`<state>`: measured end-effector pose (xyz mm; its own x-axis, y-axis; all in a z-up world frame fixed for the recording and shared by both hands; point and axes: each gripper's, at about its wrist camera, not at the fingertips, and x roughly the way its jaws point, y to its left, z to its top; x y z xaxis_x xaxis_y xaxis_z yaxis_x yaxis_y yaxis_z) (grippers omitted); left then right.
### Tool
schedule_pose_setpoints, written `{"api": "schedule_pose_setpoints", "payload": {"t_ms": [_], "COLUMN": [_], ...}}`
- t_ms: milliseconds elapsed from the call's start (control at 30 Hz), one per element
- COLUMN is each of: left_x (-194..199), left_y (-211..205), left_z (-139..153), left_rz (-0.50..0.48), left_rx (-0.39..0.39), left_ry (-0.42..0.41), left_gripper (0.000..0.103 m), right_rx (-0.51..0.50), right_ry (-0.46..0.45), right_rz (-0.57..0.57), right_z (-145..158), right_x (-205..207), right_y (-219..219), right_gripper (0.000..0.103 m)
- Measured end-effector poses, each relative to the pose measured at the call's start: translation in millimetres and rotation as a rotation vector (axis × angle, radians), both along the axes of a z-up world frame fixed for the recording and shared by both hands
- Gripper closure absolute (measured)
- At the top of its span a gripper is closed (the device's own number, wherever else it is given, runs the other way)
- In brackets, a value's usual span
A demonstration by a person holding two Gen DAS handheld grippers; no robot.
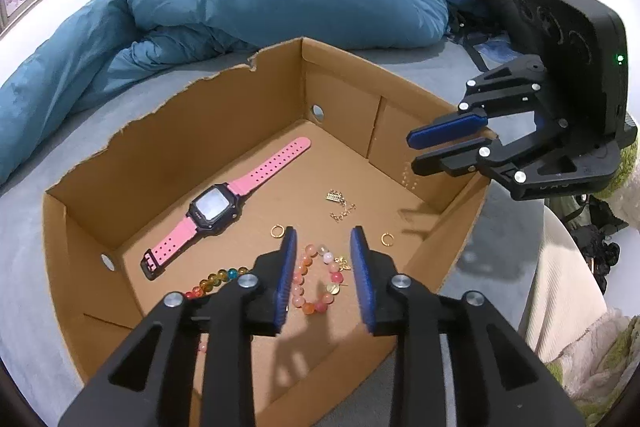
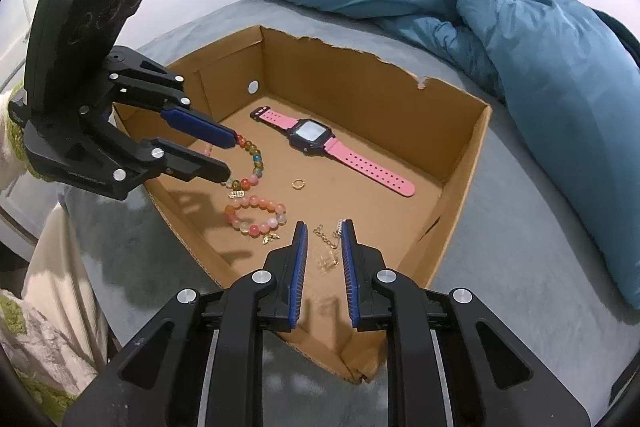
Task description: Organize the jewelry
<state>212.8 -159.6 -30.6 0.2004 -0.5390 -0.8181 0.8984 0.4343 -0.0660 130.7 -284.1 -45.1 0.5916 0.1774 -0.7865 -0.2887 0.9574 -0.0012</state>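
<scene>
Hovering empty over the cardboard box (image 1: 400, 327), left claw (image 1: 323, 267) and right claw (image 2: 324, 259) gape apart.

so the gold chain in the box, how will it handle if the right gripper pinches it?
The gold chain lies in loose kinks on the cardboard box floor, so it is probably floppy and will dangle. Its links look thin, so it is likely light and easy to miss. The right gripper is open above it.
</scene>
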Motion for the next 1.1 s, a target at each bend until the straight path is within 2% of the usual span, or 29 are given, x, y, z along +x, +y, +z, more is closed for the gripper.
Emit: {"api": "schedule_pose_setpoints", "payload": {"t_ms": [133,267,467,567,633,767,867,900,1000,1100], "left_x": [-4.5,-10.0,-11.2,-6.5,-0.9,6.6,11.8,11.2,5.8,4.5], "left_y": [16.0,39.1,92.9,116.0,129.2,143.7,144.5,142.9,136.6,136.9], "left_z": [18.1,40.2,60.6,58.3,50.6,28.2,10.0,7.3,8.3,9.1], "left_rz": [0.036,0.098,0.288,0.379,0.445,0.530,0.555,0.555,0.570,0.605], "left_rx": [-0.048,-0.097,-0.147,-0.165,-0.168,-0.191,-0.227,-0.236,-0.214,-0.201], "left_ry": [-0.022,-0.060,-0.104,-0.072,-0.027,0.111,0.246,0.268,0.234,0.232], "left_gripper": [0.068,0.056,0.037,0.028,0.026,0.025,0.025,0.024,0.023,0.023], "right_rx": [0.040,0.059,0.141,0.176,0.207,0.326,0.382,0.382,0.302,0.315], "right_ry": [-0.025,-0.075,-0.104,-0.089,-0.062,0.015,0.055,0.058,0.032,0.026], "right_rz": [-0.030,-0.065,-0.180,-0.239,-0.301,-0.410,-0.435,-0.435,-0.454,-0.465], "right_z": [10.0,25.8,39.0,36.4,29.8,9.6,-2.0,-2.9,2.3,2.6], "right_x": [-7.8,-17.6,-27.7,-29.0,-29.5,-30.3,-32.1,-32.8,-36.0,-39.4], "right_y": [-5.2,-11.5,-35.4,-43.1,-48.9,-58.6,-52.6,-48.8,-32.5,-29.9], "right_gripper": [0.084,0.075,0.068,0.064,0.064,0.063,0.063,0.060,0.060,0.060]}}
